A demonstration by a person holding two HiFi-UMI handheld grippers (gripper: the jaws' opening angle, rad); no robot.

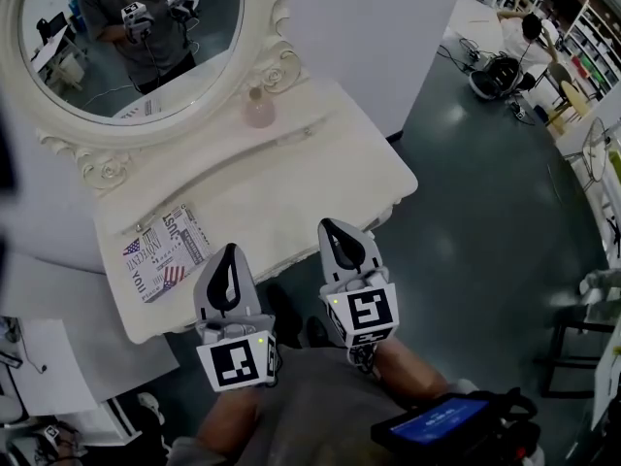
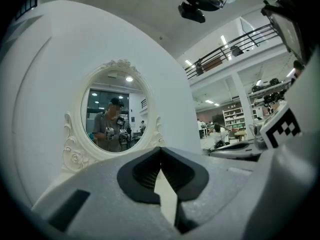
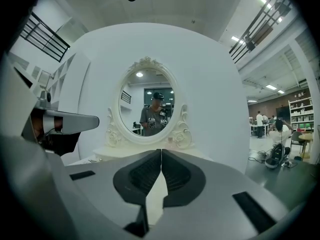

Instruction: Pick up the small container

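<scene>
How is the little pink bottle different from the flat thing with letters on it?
The pink bottle stands upright; the printed packet lies flat. The bottle is plain pink; the packet is covered in letters. The bottle sits by the mirror; the packet near the front edge. Both rest on the white table.

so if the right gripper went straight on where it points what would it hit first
Most likely the mirror frame behind the dressing table; the right gripper points about level over it. The small pink container stands near that line and might come first.
</scene>
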